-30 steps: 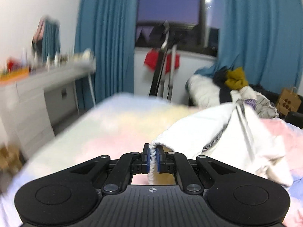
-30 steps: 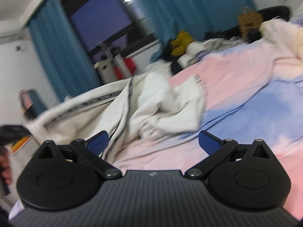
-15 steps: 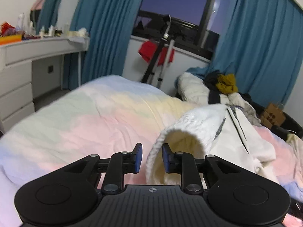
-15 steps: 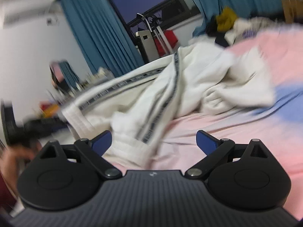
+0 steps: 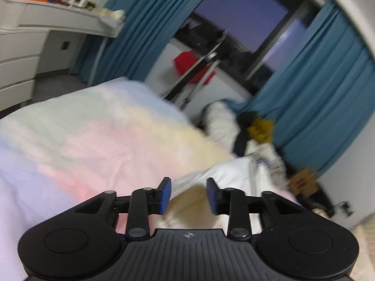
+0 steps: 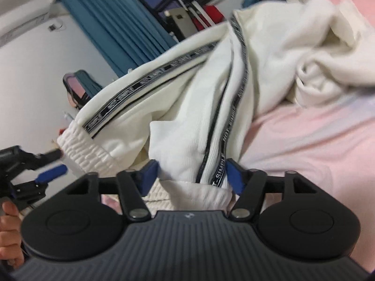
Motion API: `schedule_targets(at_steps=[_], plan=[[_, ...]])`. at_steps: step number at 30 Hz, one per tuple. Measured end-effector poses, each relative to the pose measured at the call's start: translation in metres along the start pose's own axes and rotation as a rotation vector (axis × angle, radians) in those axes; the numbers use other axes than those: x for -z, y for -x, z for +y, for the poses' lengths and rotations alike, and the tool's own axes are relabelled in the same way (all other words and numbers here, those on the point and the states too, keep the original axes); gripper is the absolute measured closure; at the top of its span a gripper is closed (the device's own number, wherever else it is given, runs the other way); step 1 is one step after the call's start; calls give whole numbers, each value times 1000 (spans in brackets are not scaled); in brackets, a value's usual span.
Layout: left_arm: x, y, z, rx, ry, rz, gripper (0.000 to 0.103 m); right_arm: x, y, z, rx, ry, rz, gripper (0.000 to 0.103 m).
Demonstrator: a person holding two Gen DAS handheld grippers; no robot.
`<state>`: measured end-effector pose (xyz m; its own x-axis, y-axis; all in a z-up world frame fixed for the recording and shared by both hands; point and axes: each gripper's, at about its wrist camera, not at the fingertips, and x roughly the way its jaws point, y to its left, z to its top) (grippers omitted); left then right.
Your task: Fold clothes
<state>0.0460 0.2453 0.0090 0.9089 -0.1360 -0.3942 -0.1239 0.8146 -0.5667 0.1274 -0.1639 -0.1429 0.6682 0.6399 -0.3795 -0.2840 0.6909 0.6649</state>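
Note:
White trousers [image 6: 187,89] with black lettered side stripes lie crumpled on the pastel bedcover [image 6: 316,145]. My right gripper [image 6: 192,176] has one trouser leg's ribbed cuff end between its blue pads. Its jaws are closing, and the cloth fills the gap without being squeezed. At the left edge of the right wrist view my left gripper [image 6: 55,164] sits beside the other leg's ribbed cuff [image 6: 82,149], apart from it. In the left wrist view that left gripper [image 5: 188,195] is opening, and the white cloth [image 5: 234,171] lies loose past its pads.
A person's hand [image 6: 9,213] holds the left gripper. A white dresser [image 5: 18,58] stands to the left of the bed. Past the bed are a stand with a red cloth [image 5: 194,63], a heap of clothes [image 5: 257,131], a paper bag [image 5: 302,182] and teal curtains [image 5: 328,93].
My left gripper has let go of the ribbed cuff, opened, rolled and drawn back. My right gripper has moved in over the other trouser leg and its jaws have narrowed around it.

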Motion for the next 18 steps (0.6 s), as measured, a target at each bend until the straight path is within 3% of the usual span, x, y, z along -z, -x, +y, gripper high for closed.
schedule_targets(at_steps=[4,6,9,18], plan=[[6,5,3,129,70,54,48,0,8,-2,6,-51,-14,64],[10,1,1,194,112,104,38,0,12,2,5,-59,-21,67],[17,-1,4,262,152,139,38,2,22,10,7,-55,-36,71],[36,11,-5,281,106,225,35,3,87,51,-19,3,-129,75]])
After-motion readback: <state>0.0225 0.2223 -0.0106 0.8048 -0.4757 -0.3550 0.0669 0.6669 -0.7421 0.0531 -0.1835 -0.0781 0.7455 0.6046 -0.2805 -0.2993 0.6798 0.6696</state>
